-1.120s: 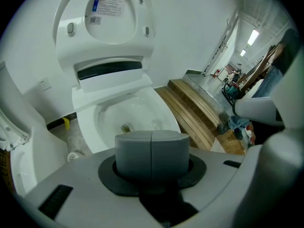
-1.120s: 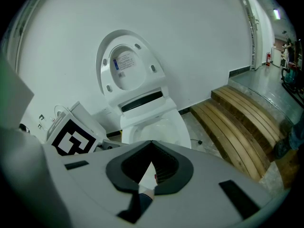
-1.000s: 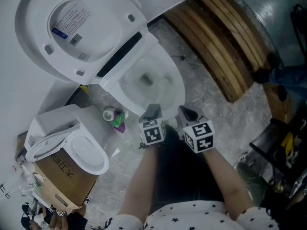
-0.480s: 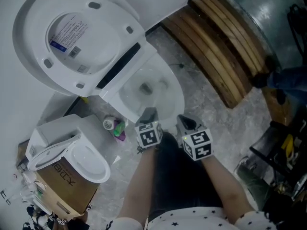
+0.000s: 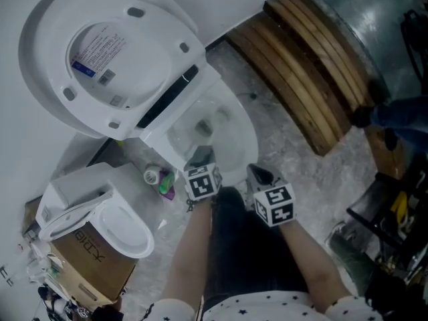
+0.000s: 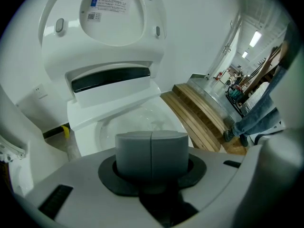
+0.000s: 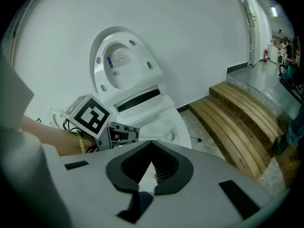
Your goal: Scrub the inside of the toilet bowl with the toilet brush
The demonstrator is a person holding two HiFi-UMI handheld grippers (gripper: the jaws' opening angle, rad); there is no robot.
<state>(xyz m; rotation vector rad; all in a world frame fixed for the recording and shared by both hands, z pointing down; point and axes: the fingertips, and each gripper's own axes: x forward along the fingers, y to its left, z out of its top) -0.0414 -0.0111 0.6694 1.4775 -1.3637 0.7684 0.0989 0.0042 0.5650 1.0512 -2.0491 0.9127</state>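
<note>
Frankly, no toilet brush shows in any view, so the step in hand looks like fetching one before any scrubbing can start. At far left a spare white toilet (image 5: 100, 209) sits on a cardboard box (image 5: 87, 263). Just right of it a couple of small bottles (image 5: 159, 178) lie on the floor beside the main toilet's base; whether a brush is tucked down there I cannot tell. The toilet bowl (image 5: 249, 134) lies open, its lid (image 5: 100, 52) raised against the wall. The left gripper (image 5: 200, 158) hovers over the bowl's front rim with its fingers (image 6: 135, 153) pressed together on nothing, so they must spread before taking a handle. The right gripper (image 5: 259, 174) hangs just beside it, off the rim's front right. Its dark fingers (image 7: 167, 167) show a narrow wedge of gap, with nothing gripped that I can make out. Done well, the brush handle would be taken high and square in the fingers so it cannot twist, then worked under the rim and downward. The wooden planks (image 5: 304, 65) at right stand well apart.
</note>
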